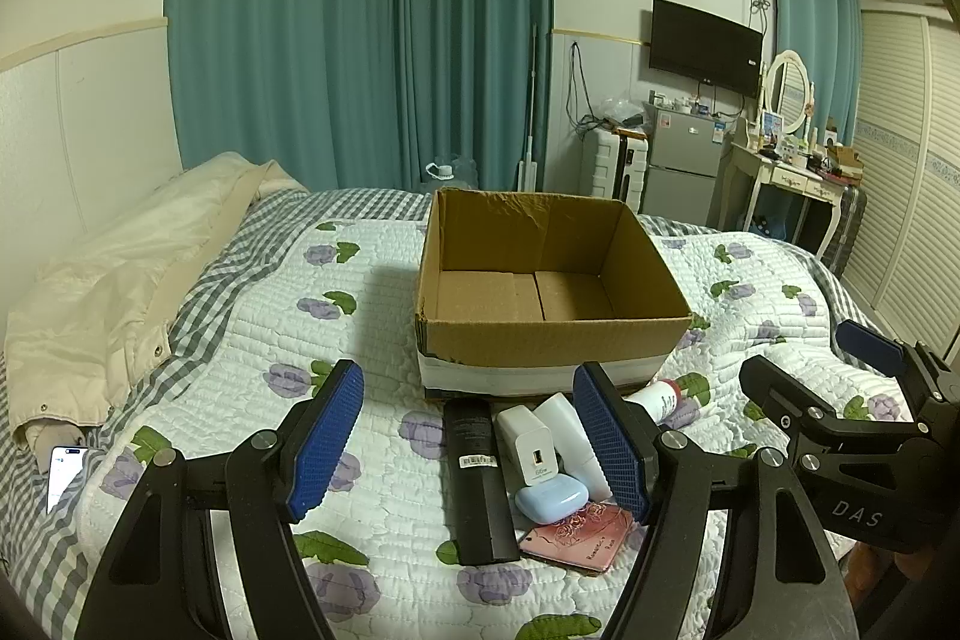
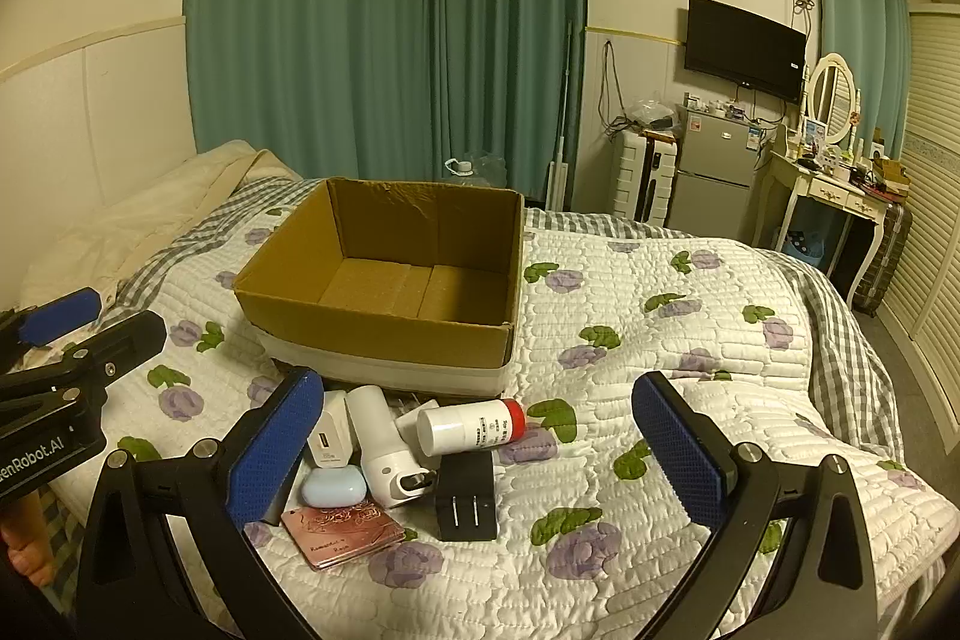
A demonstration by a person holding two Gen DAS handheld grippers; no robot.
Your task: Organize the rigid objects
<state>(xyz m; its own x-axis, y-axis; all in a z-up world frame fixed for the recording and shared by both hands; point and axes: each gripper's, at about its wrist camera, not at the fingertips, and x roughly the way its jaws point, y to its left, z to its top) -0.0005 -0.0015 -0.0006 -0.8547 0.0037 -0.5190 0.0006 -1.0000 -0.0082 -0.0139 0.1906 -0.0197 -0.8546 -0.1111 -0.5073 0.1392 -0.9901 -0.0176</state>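
An open, empty cardboard box [image 1: 552,340] [image 2: 384,334] sits on the bed. In front of it lies a cluster: a black remote [image 1: 477,478], a white charger [image 1: 531,451] [image 2: 329,439], a light-blue earbud case [image 1: 552,501] [image 2: 333,485], a pink case [image 1: 579,535] [image 2: 345,532], a white device [image 2: 387,460], a white bottle with a red cap [image 2: 471,427] [image 1: 657,400] and a black plug adapter [image 2: 467,499]. My left gripper [image 1: 474,451] is open above the cluster. My right gripper [image 2: 474,460] is open above it too, and shows in the left wrist view [image 1: 822,364].
A cream jacket [image 1: 120,292] lies on the bed's left side, with a lit phone [image 1: 63,475] beside it. Beyond the bed stand a fridge [image 1: 684,160], a suitcase [image 1: 615,163] and a dressing table [image 1: 786,184]. Teal curtains hang behind.
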